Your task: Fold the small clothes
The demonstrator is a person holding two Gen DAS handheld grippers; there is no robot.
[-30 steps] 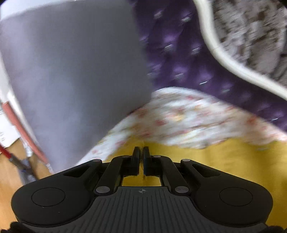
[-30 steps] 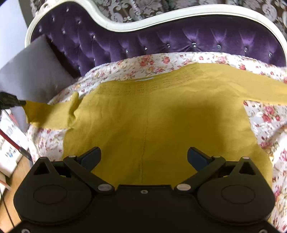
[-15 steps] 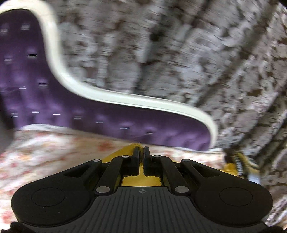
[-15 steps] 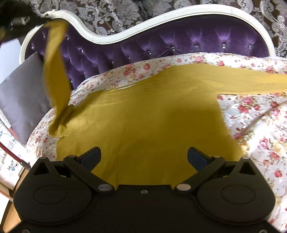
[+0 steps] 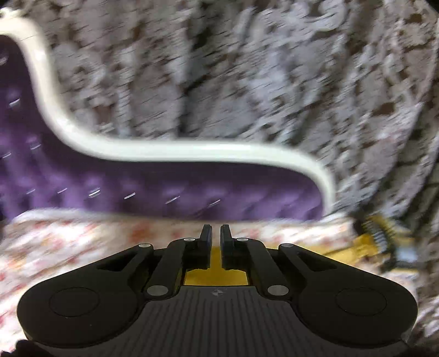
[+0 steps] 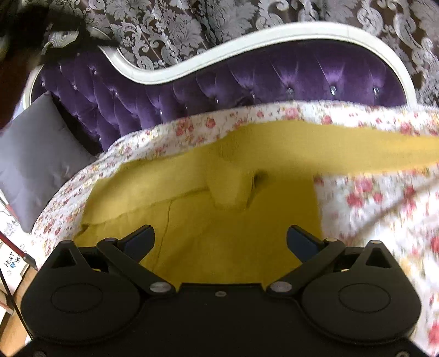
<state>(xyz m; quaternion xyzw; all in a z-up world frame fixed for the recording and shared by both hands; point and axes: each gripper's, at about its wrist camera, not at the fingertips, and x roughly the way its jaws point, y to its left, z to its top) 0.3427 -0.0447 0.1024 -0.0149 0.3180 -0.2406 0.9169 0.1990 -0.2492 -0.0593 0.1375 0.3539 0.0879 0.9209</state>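
1. A mustard-yellow knit top (image 6: 214, 219) lies spread on a bed, resting on a white bedspread (image 6: 384, 208) printed with small red and pink flowers.
2. Its left sleeve is folded across the body and ends near the middle of the garment; the other sleeve stretches out flat toward the right edge of the right wrist view.
3. The right claw (image 6: 221, 239) hovers over the lower part of the top, its two fingers spread wide apart and holding nothing.
4. The left claw (image 5: 215, 244) has its fingers drawn close together with a narrow gap between them; yellow cloth shows below and behind the gap, but nothing can be seen between the tips, so I cannot tell whether it grips anything.
5. The left wrist view is blurred. It looks along the bedspread (image 5: 68, 247) toward the headboard.
6. The headboard (image 6: 274, 79) is tufted purple velvet with small shiny buttons and a curving cream-white frame.
7. Behind it hangs a dark curtain (image 6: 178, 24) with a silver-grey damask pattern.
8. A plain grey pillow (image 6: 35, 162) leans at the left end of the bed, beside the headboard and well apart from the top.
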